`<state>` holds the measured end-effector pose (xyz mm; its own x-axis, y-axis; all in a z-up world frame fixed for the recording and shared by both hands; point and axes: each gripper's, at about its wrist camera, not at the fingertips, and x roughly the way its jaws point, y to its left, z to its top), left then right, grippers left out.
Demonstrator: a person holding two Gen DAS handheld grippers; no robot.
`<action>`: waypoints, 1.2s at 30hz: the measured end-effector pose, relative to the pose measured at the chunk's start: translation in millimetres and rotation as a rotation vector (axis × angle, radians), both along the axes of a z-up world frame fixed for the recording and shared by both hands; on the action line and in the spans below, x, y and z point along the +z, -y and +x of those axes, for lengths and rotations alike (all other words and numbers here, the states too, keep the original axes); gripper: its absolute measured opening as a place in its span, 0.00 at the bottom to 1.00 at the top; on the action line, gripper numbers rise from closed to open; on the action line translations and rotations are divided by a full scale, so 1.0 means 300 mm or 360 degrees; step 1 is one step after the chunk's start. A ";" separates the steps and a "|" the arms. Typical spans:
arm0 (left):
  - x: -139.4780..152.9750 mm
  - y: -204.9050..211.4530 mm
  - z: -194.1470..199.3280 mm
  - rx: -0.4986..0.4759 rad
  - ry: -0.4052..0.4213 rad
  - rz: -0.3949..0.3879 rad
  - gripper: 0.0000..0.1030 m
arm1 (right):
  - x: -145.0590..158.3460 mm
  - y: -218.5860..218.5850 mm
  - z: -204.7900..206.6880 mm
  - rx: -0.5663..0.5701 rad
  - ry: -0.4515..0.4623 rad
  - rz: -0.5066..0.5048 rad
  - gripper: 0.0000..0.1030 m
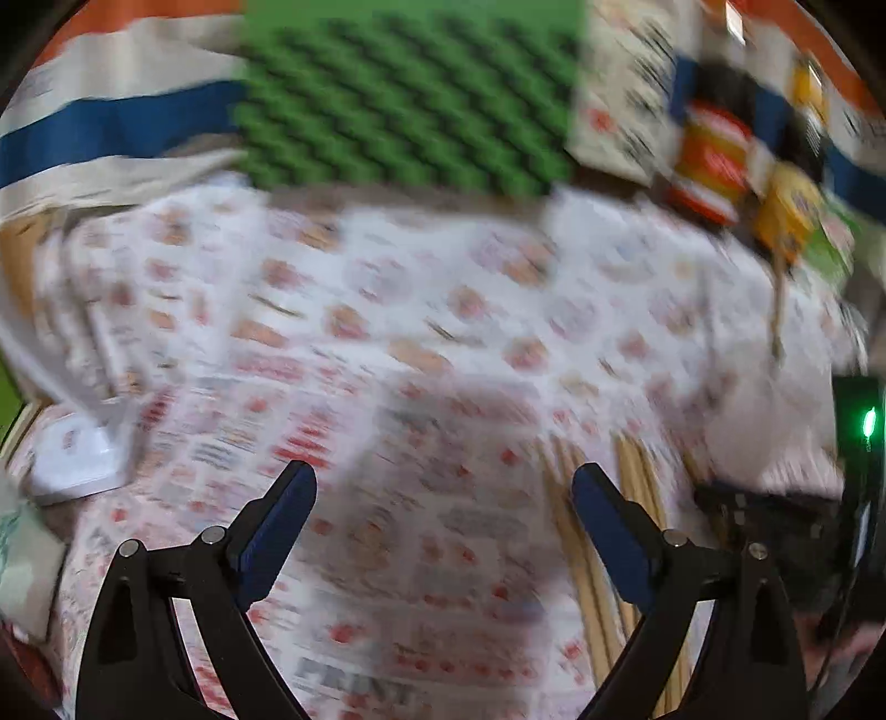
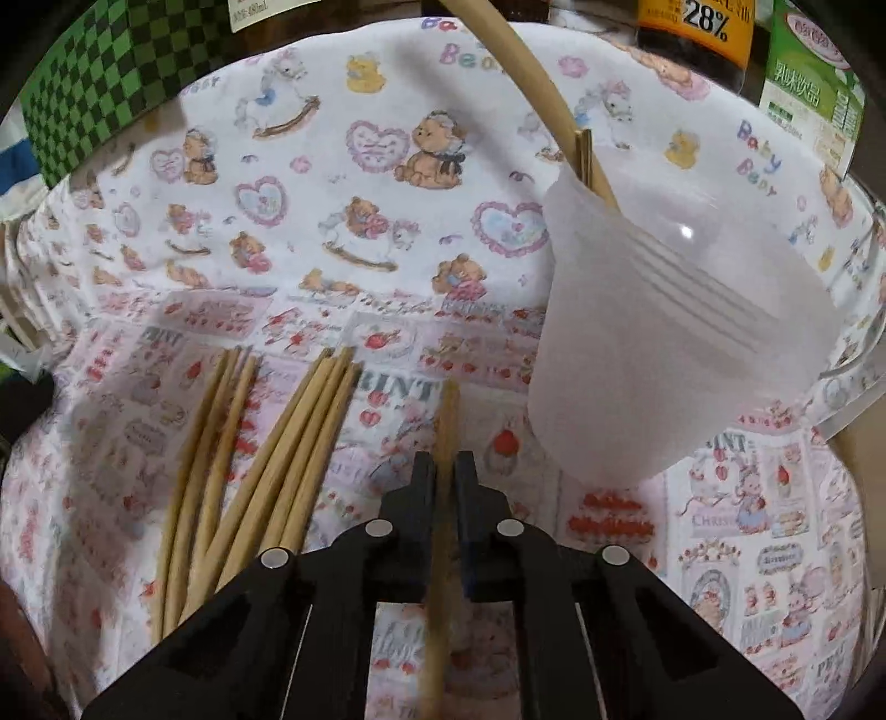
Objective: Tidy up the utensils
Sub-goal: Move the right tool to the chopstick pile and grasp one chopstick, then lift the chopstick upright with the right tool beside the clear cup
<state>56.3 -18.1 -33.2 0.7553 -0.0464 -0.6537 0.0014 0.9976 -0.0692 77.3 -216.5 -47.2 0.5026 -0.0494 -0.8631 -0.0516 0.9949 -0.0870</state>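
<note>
- One thin wooden chopstick (image 2: 446, 421) is gripped tight by the right hand-held gripper (image 2: 444, 471), low in the middle of the frame, likely so it can be carried.
- More wooden chopsticks (image 2: 266, 443) are left on the printed cloth (image 2: 332, 221) at lower left.
- A frosted plastic cup (image 2: 664, 343) at right already holds some.
- The left hand-held gripper (image 1: 443, 493) is held wide open, with nothing gripped.

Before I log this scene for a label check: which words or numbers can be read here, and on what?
"28%": orange-labelled dark bottle.
"Baby Bear": bear-print cloth.
"PRINT": strawberry-print cloth.
Green carton: characters too small to read.
Left wrist view: too blurred to read reliably.
</note>
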 end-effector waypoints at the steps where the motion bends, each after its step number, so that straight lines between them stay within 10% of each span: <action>1: -0.012 0.023 0.002 -0.0023 -0.0019 0.0035 0.90 | 0.002 0.009 -0.013 0.0000 -0.0008 0.0079 0.08; 12: -0.106 0.175 0.015 -0.0136 -0.0119 0.0226 0.73 | 0.288 0.088 -0.137 0.0087 0.0376 0.0342 0.08; 24: -0.151 0.191 0.062 -0.0183 -0.0224 0.0129 0.53 | 0.475 0.106 -0.280 0.0169 0.0878 0.0439 0.08; 36: -0.092 0.119 0.061 -0.0162 -0.0181 -0.0050 0.38 | 0.485 0.148 -0.284 0.0084 0.0972 0.0397 0.08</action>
